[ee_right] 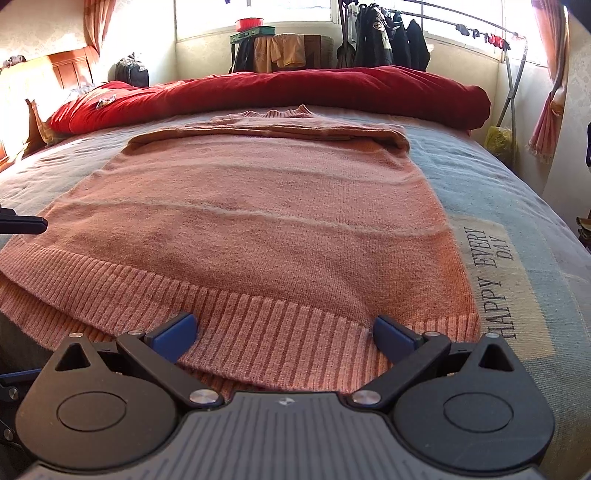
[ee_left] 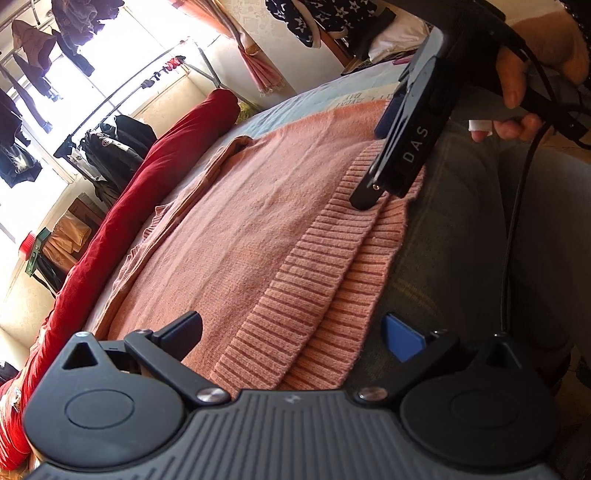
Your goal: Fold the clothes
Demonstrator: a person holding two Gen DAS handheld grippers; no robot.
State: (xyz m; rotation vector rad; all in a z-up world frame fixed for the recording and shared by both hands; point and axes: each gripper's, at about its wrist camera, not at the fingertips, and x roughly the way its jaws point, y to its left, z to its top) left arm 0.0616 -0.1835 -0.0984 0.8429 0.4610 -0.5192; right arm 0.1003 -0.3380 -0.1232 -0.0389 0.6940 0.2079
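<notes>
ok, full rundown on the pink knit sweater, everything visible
The pink knit sweater lies flat on the grey-blue bedspread, hem toward the cameras, ribbed collar at the far end beside the red rolled duvet. The body is a fine knit; the hem is a wide ribbed band. The sleeves look folded across the upper part. Both layers of the hem show, slightly offset. The open right gripper and the open left gripper straddle the hem.

a home bedroom: bed (ee_right: 517,192), red quilt (ee_right: 332,88), clothes rack (ee_right: 480,22) by the window.

Sweater (ee_right: 258,229) hem hidden by fingers (ee_right: 173,334)
</notes>
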